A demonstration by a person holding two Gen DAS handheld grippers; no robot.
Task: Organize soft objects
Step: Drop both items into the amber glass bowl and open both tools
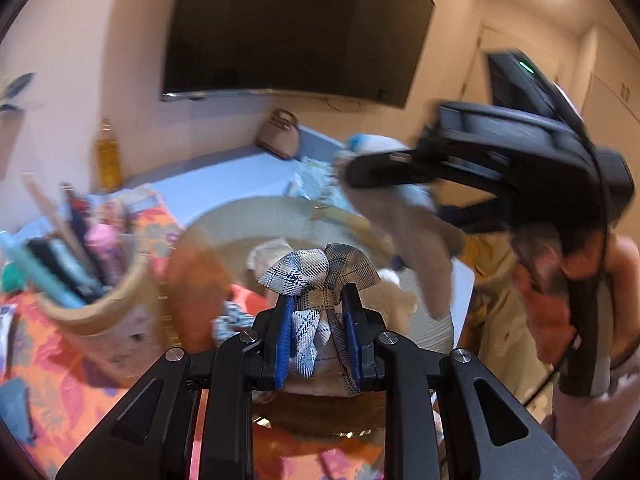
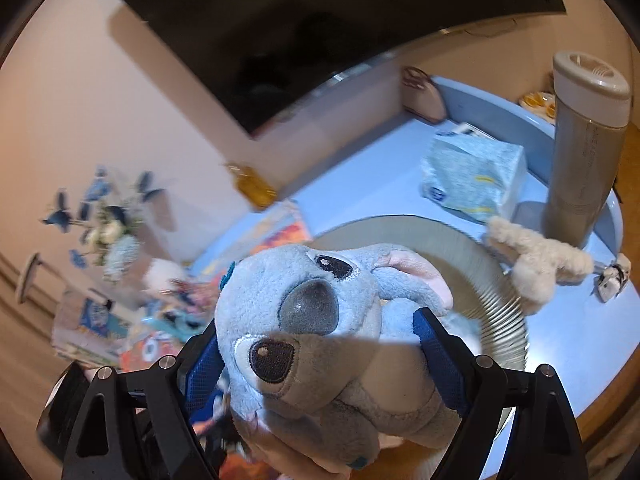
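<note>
1. A big dark television hangs on the pale wall above a light blue table; part of the surface wears an orange floral cloth.
2. On the blue top sit a ribbed round basket, a tissue pack (its print too blurred to read), a tall beige tumbler, a small tan handbag and an amber bottle. A woven holder stuffed with pens stands on the cloth.
3. A cream plush toy lies just beside the basket's rim, near the tumbler.
4. The left gripper is clamped on a plaid fabric bow, loops up and tails hanging down between the blue pads, held over the basket.
5. The right gripper squeezes a blue plush toy by its body, jaws wide around it; the face looks back at the camera, its length running out along the fingers, above the basket's near side.
6. Motion blur softens both views.
</note>
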